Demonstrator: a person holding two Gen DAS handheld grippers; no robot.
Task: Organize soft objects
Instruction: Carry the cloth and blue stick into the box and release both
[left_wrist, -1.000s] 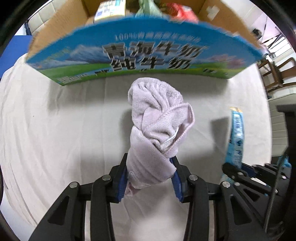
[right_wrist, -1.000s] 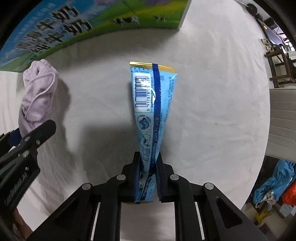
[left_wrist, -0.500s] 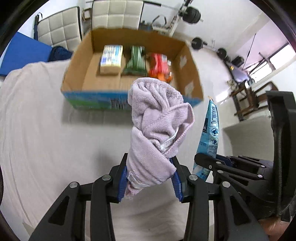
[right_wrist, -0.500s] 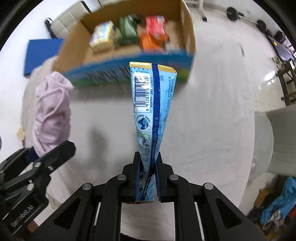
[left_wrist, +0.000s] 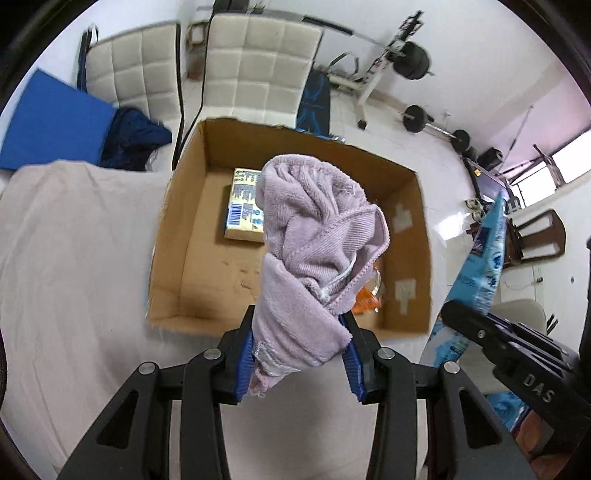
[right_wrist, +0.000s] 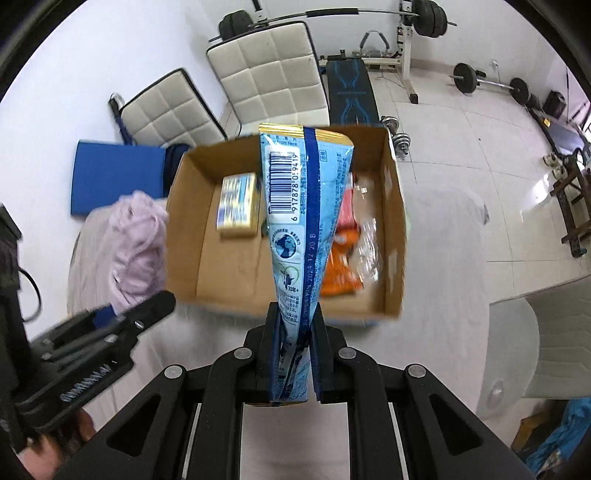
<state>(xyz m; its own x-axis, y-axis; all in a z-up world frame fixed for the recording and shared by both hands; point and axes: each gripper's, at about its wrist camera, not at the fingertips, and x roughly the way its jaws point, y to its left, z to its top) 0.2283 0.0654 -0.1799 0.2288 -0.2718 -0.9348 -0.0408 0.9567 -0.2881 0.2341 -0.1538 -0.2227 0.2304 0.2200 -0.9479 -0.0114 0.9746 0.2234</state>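
My left gripper (left_wrist: 299, 339) is shut on a bunched lilac towel (left_wrist: 314, 251) and holds it up over the near edge of an open cardboard box (left_wrist: 173, 236). My right gripper (right_wrist: 293, 332) is shut on a light blue snack packet (right_wrist: 299, 221) with a barcode, held upright above the same box (right_wrist: 188, 236). The towel also shows at the left of the right wrist view (right_wrist: 136, 243), and the packet at the right of the left wrist view (left_wrist: 480, 258). Inside the box lie a yellow and blue pack (right_wrist: 238, 205) and an orange packet (right_wrist: 341, 258).
The box stands on a table under a pale cloth (left_wrist: 74, 258). Behind it are two white padded chairs (left_wrist: 258, 62), a blue mat (left_wrist: 51, 122) and weight-training gear (right_wrist: 424, 14) on a tiled floor. A wooden chair (left_wrist: 535, 236) stands at the right.
Both grippers have risen and tipped down with their loads. The box went from a side view of its printed wall to a view down into its open top.
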